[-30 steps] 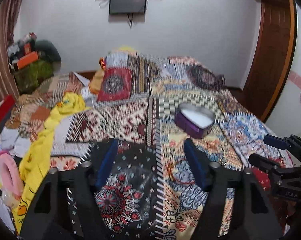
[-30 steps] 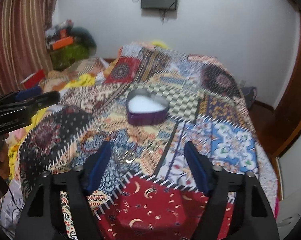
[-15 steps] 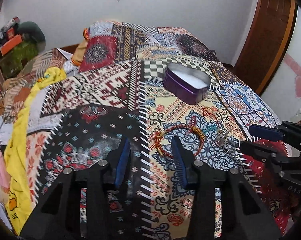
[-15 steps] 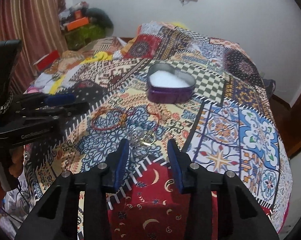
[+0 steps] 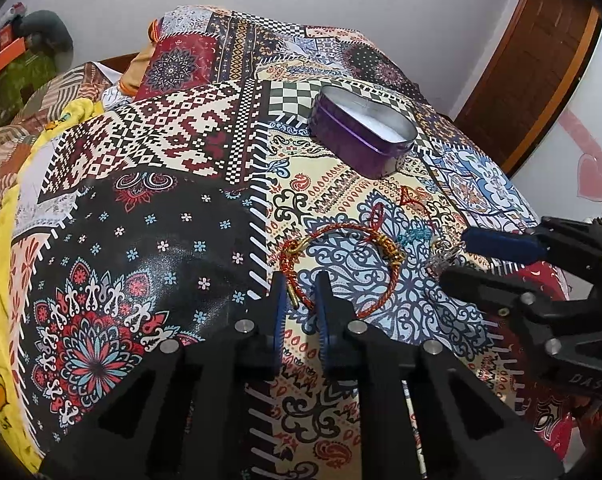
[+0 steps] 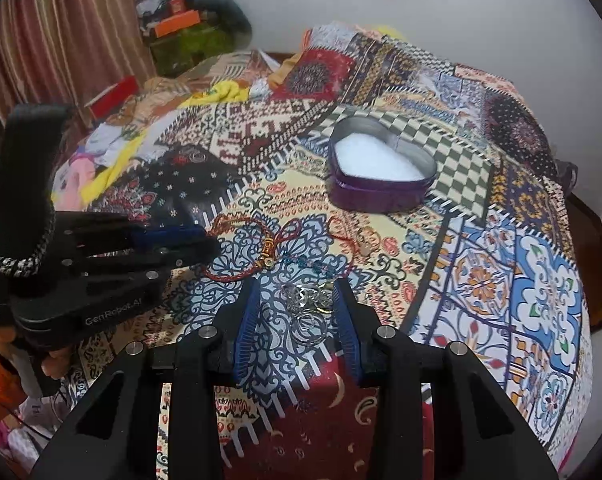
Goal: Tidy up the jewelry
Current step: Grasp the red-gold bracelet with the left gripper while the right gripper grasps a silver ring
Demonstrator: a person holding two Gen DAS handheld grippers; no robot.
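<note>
Left wrist: narrowed jaws straddle the braided red bracelet (image 5: 341, 272); right jaws open round silver rings (image 6: 307, 308).

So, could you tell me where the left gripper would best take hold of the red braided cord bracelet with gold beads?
Probably on the plain cord arc nearest the left gripper. The red braided cord bracelet with gold beads lies flat in an open loop on the patterned quilt, so come down from above, one finger inside the loop and one outside. Avoid the bead cluster and knotted tails on the far side.
</note>
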